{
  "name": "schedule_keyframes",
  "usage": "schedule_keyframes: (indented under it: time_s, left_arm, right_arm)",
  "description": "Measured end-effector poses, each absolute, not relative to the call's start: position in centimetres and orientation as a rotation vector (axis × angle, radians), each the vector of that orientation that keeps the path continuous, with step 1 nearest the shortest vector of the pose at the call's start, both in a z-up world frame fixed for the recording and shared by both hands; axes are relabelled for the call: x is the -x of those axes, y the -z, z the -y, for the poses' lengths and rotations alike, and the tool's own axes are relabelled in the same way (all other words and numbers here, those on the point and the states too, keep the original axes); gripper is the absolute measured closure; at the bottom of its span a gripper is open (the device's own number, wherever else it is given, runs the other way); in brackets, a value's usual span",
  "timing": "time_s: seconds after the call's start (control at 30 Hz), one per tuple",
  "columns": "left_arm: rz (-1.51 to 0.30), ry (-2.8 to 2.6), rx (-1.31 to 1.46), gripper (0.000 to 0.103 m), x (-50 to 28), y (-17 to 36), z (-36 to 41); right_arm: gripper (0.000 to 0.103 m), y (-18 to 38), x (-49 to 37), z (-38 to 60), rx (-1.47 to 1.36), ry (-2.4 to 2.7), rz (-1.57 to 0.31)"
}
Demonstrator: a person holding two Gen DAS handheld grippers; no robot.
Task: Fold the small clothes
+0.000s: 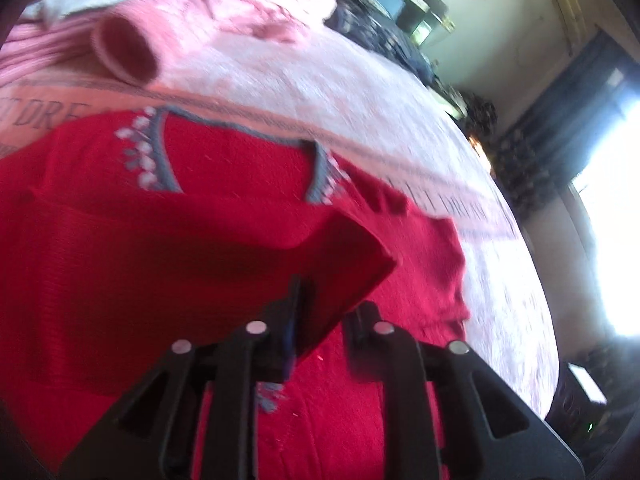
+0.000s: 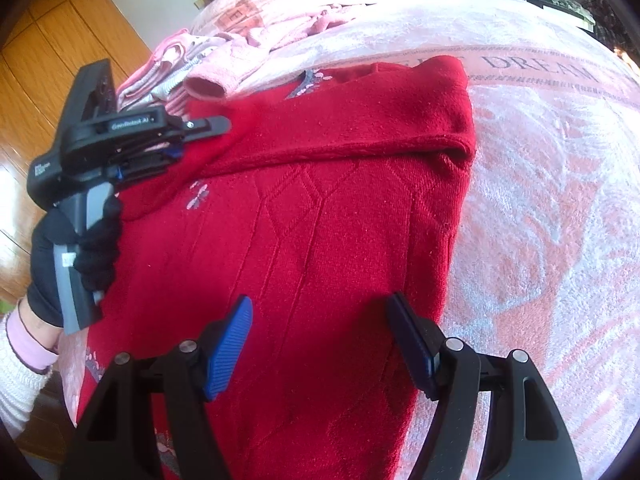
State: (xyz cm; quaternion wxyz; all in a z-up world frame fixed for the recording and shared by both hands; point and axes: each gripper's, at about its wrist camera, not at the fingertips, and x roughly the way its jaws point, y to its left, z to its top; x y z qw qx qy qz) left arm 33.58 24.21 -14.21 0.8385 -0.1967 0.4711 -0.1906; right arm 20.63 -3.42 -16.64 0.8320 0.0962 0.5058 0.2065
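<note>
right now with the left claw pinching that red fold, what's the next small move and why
Probably carry the left claw across toward the red knitted sweater's middle and lay the pinched flap flat. Its jaws are shut on a raised fold, while the far side already lies folded in. The right claw hovers open over the lower body, free to smooth afterwards.

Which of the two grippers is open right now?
The right gripper: its blue-padded jaws stand wide apart above the red sweater. The left gripper is clamped on the sweater's folded edge.
</note>
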Motion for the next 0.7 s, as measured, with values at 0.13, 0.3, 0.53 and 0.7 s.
schedule_keyframes:
  time_s: [0.13, 0.3, 0.53, 0.7]
  left_arm:
    - [-1.023, 0.487, 0.384, 0.077, -32.4, 14.6, -23.9]
    - [-0.959, 0.374, 0.492, 0.071, -30.2, 13.7, -30.4]
    - [-1.026, 0.016, 0.409, 0.07, -28.9, 15.7, -41.1]
    - [-1.052, 0.013, 0.423, 0.068, -29.4, 17.7, -42.2]
  right_arm:
    - [0.032, 16.7, -20.6, 3.4, -0.198, -0.439, -1.072]
    - [0.032, 16.1, -20.7, 3.1, -0.185, -0.418, -1.085]
    - [0.032, 13.0, -24.1, 1.4, -0.239, -0.478, -1.08]
    - [0.032, 11.9, -29.8, -2.1, -0.213, -0.498, -1.122]
